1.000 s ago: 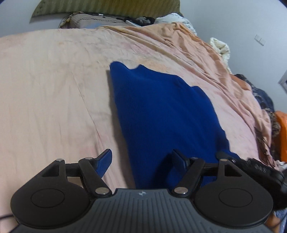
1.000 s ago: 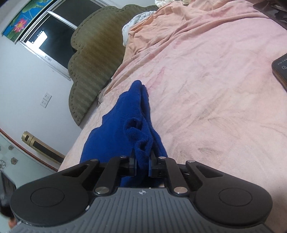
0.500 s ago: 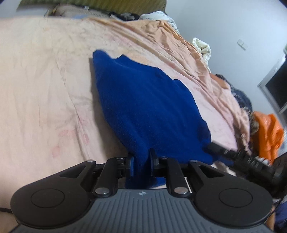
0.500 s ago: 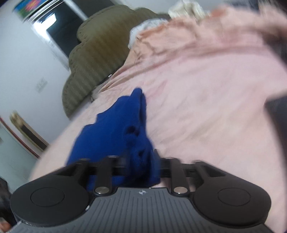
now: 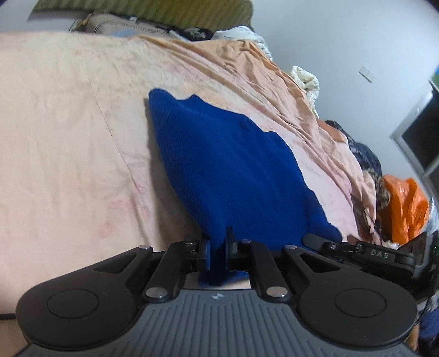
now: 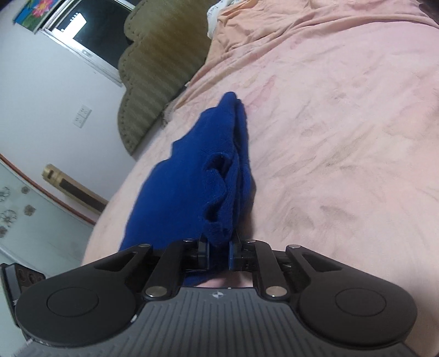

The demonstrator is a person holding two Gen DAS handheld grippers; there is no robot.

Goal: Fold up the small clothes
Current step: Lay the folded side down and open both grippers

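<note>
A blue knit garment [image 5: 227, 164] lies on the pink bed sheet [image 5: 68, 123], its near edge lifted. My left gripper [image 5: 218, 241] is shut on that near edge, with cloth bunched between the pads. At the garment's right corner, one finger [image 5: 315, 239] of my right gripper shows in the left wrist view. In the right wrist view the garment [image 6: 192, 178] runs away from me in a folded ridge over the sheet [image 6: 343, 137]. My right gripper [image 6: 219, 244] has its jaws closing, and the pads press on the thick doubled edge between them.
An olive padded headboard [image 6: 153, 68] and a dark window [image 6: 90, 30] stand beyond the bed. Pillows [image 5: 123, 23] lie at the head. Crumpled clothes [image 5: 362, 153] and an orange bag [image 5: 406, 206] crowd the bed's right side.
My left gripper, open a second ago, has closed on the garment's near edge and lifted it slightly. The right jaws widened around the cloth half a second ago and have closed on it again.
</note>
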